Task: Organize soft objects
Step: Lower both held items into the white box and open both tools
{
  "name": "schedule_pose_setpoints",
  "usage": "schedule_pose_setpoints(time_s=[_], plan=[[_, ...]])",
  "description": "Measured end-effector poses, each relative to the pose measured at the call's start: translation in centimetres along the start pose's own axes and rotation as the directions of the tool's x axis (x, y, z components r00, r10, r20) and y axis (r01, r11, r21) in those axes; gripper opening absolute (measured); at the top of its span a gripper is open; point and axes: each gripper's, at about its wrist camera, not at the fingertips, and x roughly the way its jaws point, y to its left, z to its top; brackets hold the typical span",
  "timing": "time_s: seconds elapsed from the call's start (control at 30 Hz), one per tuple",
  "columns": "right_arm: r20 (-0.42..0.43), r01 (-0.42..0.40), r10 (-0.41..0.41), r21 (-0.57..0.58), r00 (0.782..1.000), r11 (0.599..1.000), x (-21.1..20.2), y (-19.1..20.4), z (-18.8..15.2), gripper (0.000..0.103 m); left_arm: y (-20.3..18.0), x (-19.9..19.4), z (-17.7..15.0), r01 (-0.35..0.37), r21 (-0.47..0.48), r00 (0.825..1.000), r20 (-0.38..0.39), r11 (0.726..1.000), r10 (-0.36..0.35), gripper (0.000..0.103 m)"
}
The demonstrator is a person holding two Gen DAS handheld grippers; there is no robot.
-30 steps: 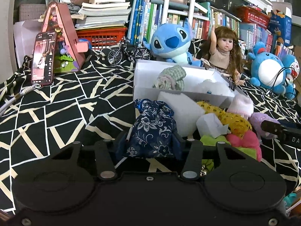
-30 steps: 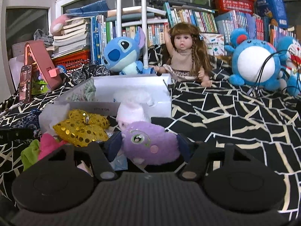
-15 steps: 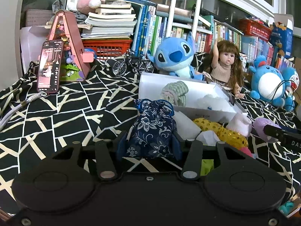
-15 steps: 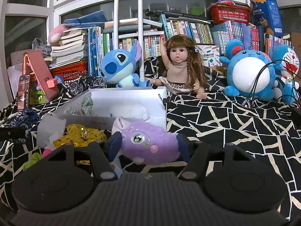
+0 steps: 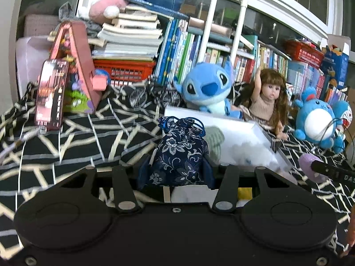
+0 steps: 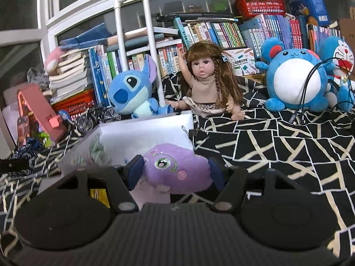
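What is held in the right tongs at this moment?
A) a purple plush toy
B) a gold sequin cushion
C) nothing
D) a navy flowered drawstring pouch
A: the right tongs are closed on the purple plush toy, in front of the white box.

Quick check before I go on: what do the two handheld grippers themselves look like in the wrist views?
Both look alike: the left gripper and right gripper have wide matte black bodies with two round raised discs, black link arms with silver pivot screws, and dark blue finger pads. White lettering shows on the right gripper's finger in the left view.
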Motion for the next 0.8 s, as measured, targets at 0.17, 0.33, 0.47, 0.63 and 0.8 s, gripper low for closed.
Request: schedule_pose_setpoints(time_s=[0.17,0.33,0.47,0.63,0.8], plan=[[-0.012,-0.014,0.014,0.033,1.000,0.999,1.9,-0.2,2.5,0.066,-0.5,2.5,2.4,0.016,-0.010,1.000,0.006,1.000,-0.016,0.047],[-0.078,-0.038,0.046,0.094,0.996,0.995,5.1,-0.3,4.6,0.066,-1.0,6.1,4.5,0.032,-0.020,0.999,-0.028,0.999,-0.033,0.047],[-0.128,-0.040,0.060,0.154,0.990,0.987,7.6,-0.5,5.5,0.066,-1.3,9.2,5.3,0.011,-0.018,0.997,-0.070,1.000,-0.013,0.047],[-0.154,-0.015,0.044,0.182,0.987,0.983,9.9,-0.3,5.9,0.066,-1.4,12.4,5.3,0.001,-0.037,0.992,-0.126,0.999,-0.006,0.047],[-0.176,0.002,0.030,0.177,0.984,0.984,11.5,0.4,5.5,0.066,-1.7,14.4,4.5,-0.019,-0.024,0.986,-0.164,1.000,0.015,0.047]])
